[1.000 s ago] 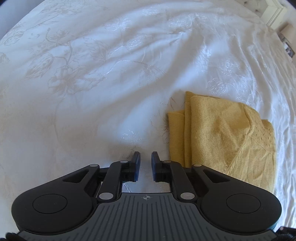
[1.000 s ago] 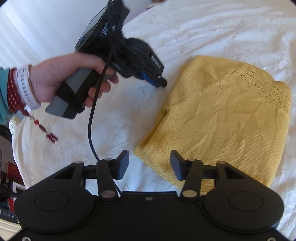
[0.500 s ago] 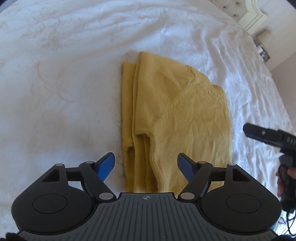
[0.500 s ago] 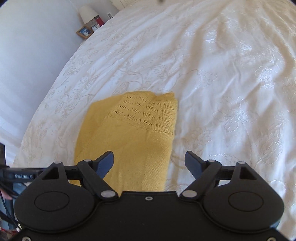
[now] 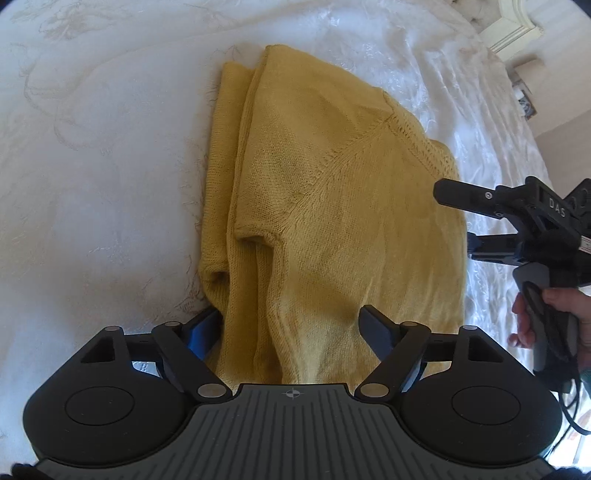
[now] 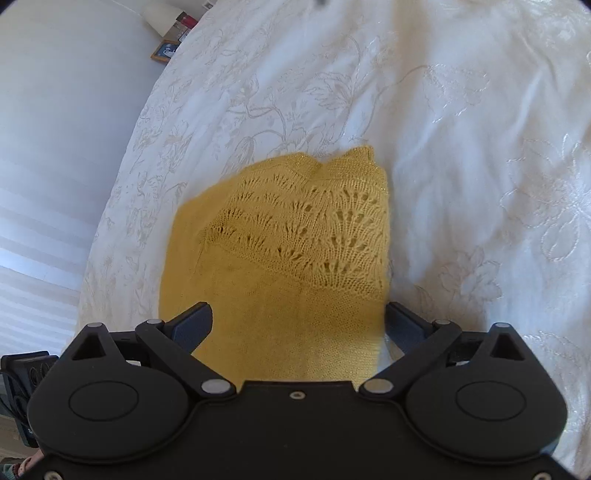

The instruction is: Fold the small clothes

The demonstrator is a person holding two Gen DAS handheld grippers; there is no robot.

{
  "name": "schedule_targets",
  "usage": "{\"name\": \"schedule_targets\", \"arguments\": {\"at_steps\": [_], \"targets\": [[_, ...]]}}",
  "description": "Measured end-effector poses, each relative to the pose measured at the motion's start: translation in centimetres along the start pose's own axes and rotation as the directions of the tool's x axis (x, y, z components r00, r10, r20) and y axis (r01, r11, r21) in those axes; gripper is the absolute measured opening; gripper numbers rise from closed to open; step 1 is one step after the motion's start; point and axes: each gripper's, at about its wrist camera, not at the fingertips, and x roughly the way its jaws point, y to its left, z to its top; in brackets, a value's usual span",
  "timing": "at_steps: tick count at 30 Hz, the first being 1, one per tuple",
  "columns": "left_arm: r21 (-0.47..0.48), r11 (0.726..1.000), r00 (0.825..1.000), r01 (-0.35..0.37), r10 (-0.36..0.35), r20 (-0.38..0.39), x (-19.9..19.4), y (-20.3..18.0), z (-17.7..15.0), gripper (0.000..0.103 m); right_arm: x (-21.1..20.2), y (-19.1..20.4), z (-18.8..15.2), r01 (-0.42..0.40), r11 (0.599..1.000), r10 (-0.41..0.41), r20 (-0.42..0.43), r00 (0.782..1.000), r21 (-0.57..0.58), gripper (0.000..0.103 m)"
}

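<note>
A bedroom in a home — the work surface is a bed spread with a white bedspread (image 6: 461,155) embroidered in a pale floral pattern. At the far edge stand a small framed picture (image 6: 164,51) and a white lamp (image 6: 162,16) against a plain wall. In the left wrist view, cream moulded furniture (image 5: 517,33) rises beyond the bed's far corner — domestic, not a workshop.

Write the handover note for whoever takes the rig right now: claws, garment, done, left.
Left claw: open, jaws just widened, straddling the near end of the yellow knit top; no grip.
Right claw: open, jaws just widened, over the top's lace-patterned end; no grip.
Top lies on the white bedspread, sides folded in, sleeve on top.
Left: probably grip both ends and fold again.
</note>
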Motion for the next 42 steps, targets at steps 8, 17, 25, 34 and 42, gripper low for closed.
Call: {"name": "schedule_targets", "arguments": {"at_steps": [8,17,25,34,42], "targets": [[0.001,0.998,0.998,0.067,-0.067,0.018,1.5,-1.1,1.1,0.094,2.2,0.4,1.2,-0.048,0.998,0.048,-0.001,0.999,0.030,0.103],[0.048,0.997,0.997,0.068,-0.069,0.026,1.3,-1.4,1.1,0.064,2.4,0.7,1.5,-0.029,1.000,0.029,0.005,1.000,0.011,0.085],[-0.008,0.993,0.990,0.121,-0.120,0.075,-0.2,-1.9,0.3,0.024,-0.3,1.8,1.0,0.045,0.999,-0.045,0.044,0.998,-0.004,0.044],[0.032,0.976,0.969,0.216,-0.218,0.115,-3.8,-6.9,-3.6,0.017,-7.0,4.5,-2.7,0.044,0.999,-0.042,0.088,0.995,-0.024,0.038],[0.071,0.963,0.963,0.259,-0.264,0.062,-4.7,-11.6,-9.6,0.017,-13.0,3.2,-9.0,0.037,0.999,-0.040,0.083,0.996,0.032,0.037]]}}
